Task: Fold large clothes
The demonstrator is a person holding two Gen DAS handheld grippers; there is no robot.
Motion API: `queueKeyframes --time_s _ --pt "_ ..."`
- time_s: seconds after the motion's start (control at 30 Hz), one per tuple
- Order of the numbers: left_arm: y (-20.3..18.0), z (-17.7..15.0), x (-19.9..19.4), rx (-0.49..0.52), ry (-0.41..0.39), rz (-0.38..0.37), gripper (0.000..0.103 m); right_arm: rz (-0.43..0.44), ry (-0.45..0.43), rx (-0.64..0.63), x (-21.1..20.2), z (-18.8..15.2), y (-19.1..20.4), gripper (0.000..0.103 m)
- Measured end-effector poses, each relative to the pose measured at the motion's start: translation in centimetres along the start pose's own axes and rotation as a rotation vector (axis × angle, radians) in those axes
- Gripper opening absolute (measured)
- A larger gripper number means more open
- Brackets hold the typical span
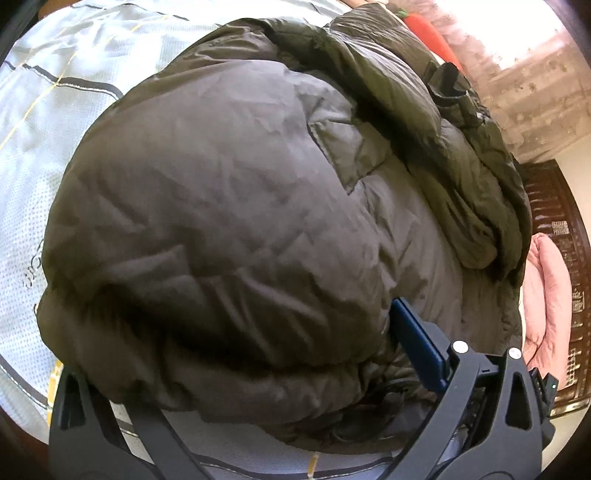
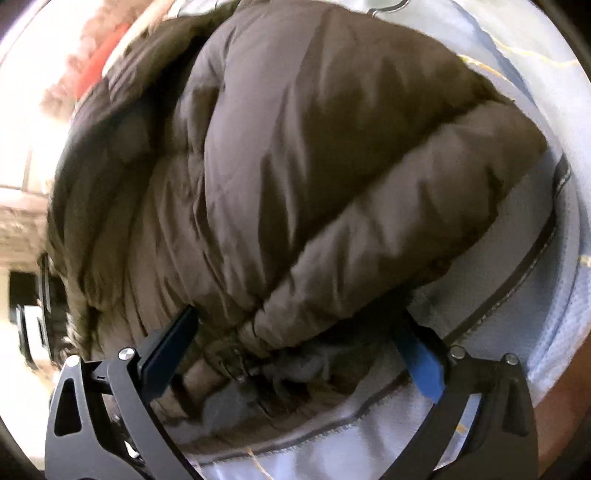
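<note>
A large dark olive-brown puffer jacket (image 1: 229, 206) lies bunched on a pale mattress (image 1: 40, 122). It fills the left wrist view and the right wrist view (image 2: 295, 166). My left gripper (image 1: 258, 354) stands wide open around the near edge of the jacket; its right blue pad (image 1: 417, 347) shows, and the left finger is hidden under the fabric. My right gripper (image 2: 303, 350) is wide open too, with its fingers on either side of the jacket's gathered hem (image 2: 251, 332); its left dark pad (image 2: 170, 343) and right blue pad (image 2: 421, 365) both show.
The mattress (image 2: 369, 443) has grey piping and yellow lines. A pink quilt (image 1: 546, 291) and a dark carved headboard (image 1: 561, 236) lie to the right. A red-orange cushion (image 1: 432, 33) sits beyond the jacket, near a bright curtained window (image 1: 524, 55).
</note>
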State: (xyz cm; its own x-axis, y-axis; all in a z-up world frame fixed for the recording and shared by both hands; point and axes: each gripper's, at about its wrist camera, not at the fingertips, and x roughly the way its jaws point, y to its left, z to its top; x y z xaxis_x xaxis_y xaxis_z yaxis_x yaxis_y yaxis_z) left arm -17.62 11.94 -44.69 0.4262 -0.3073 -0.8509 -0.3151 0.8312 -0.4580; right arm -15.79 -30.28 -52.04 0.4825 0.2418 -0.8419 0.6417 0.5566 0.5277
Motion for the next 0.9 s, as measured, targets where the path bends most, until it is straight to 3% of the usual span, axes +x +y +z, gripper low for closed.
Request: queueKeyframes --time_s 0.03,0.23,0.3,0.33,0.37,0.43,0.47,0.5,0.67,0.9 --pt "0.3 0.2 -0.2 -0.02 0.005 -0.007 0.101 0.038 -0.046 0.019 -0.2 0.6 0.2 0.091" --pt "1.8 1.7 -0.8 -0.24 0.019 -0.175 0.101 0.104 -0.111 0.022 0.4 2.9 1.9 0.084" --pt "2.1 2.2 -0.3 -0.28 0.005 -0.191 0.098 0.088 -0.099 -0.003 1.6 2.3 2.7 0.067" --pt "2.2 2.4 0.2 -0.285 0.004 -0.183 0.094 0.057 -0.09 -0.022 2.3 2.3 3.2 0.05" --pt "2.1 2.6 0.6 -0.28 0.005 -0.161 0.083 0.042 -0.087 -0.035 2.3 2.0 3.4 0.043" --pt "1.5 2.9 0.8 -0.239 -0.01 -0.111 0.068 0.062 -0.093 -0.045 2.5 2.3 4.0 0.032" --pt "1.1 3.0 1.0 -0.214 -0.008 -0.094 0.05 0.065 -0.092 -0.046 2.6 2.4 4.3 0.028" --pt "0.9 3.1 1.1 -0.2 0.008 -0.112 0.037 0.079 -0.084 -0.043 2.5 2.6 4.4 0.027" --pt "-1.2 5.1 0.4 -0.171 0.065 -0.085 0.019 0.176 -0.011 -0.014 1.0 3.7 5.6 0.021" --pt "-7.0 11.0 -5.2 -0.027 0.02 -0.168 0.017 0.3 0.001 -0.153 -3.4 7.4 13.3 0.021"
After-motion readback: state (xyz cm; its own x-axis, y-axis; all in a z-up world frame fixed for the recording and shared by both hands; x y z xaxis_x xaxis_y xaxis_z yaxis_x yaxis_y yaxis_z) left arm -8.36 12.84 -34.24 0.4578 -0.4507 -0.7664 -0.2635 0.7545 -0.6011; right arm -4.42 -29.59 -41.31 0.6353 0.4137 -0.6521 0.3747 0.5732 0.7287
